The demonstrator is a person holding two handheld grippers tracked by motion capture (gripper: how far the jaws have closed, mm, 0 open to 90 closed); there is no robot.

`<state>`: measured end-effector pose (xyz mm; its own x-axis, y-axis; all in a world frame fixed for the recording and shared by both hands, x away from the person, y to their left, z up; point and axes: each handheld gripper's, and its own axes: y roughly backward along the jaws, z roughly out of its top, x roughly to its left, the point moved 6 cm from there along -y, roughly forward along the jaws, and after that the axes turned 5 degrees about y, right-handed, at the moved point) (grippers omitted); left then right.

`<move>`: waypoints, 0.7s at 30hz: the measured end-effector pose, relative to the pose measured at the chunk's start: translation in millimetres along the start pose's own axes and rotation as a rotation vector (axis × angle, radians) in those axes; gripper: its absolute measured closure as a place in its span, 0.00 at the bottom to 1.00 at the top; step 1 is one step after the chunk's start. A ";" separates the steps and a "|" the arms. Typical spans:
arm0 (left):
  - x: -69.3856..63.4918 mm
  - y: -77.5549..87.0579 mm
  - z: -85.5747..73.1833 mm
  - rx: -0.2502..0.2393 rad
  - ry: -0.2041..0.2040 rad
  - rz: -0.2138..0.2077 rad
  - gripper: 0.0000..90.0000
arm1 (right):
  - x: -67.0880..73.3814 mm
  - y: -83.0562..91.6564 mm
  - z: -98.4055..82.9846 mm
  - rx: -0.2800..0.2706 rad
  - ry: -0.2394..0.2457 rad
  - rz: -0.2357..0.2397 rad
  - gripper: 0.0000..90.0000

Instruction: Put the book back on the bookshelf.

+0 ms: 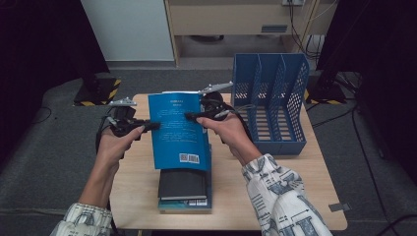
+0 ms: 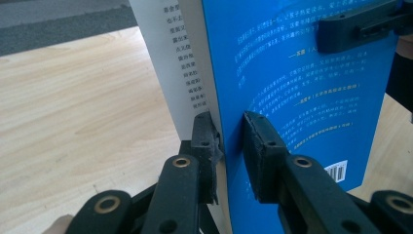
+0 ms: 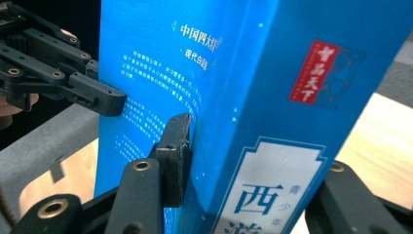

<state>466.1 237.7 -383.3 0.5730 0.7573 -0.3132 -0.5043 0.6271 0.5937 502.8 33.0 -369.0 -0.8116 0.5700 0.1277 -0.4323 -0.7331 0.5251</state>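
High view: blue file rack (image 1: 269, 105), unfilled

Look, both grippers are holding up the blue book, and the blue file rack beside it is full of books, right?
Not quite. The blue file rack is empty; the high view shows bare slots. The rest is right: the left gripper and the right gripper both clamp the blue book, lifted above the stack of books on the table.
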 end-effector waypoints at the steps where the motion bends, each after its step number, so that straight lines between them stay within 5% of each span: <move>1: 3.4 -1.8 4.1 -0.005 0.003 0.000 0.84 | -1.1 -0.7 1.7 -0.005 0.006 -0.007 0.63; 10: 18.3 -10.9 28.5 -0.004 -0.017 0.034 0.83 | -15.0 -8.9 18.4 -0.024 0.031 -0.057 0.64; 12: 17.0 -8.7 30.7 -0.007 -0.049 0.071 0.83 | -17.1 -10.3 23.0 -0.040 0.052 -0.072 0.65; 17: 9.2 -3.6 23.1 -0.021 -0.071 0.086 0.83 | -6.7 -3.8 18.5 -0.039 0.083 -0.074 0.65; 21: -4.5 5.4 6.1 -0.092 -0.079 0.109 0.81 | 5.6 7.1 10.3 -0.058 0.100 -0.068 0.65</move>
<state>464.7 236.6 -374.3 0.5591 0.8072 -0.1895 -0.6209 0.5591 0.5494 499.2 34.8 -355.9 -0.8132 0.5819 0.0076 -0.5077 -0.7158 0.4795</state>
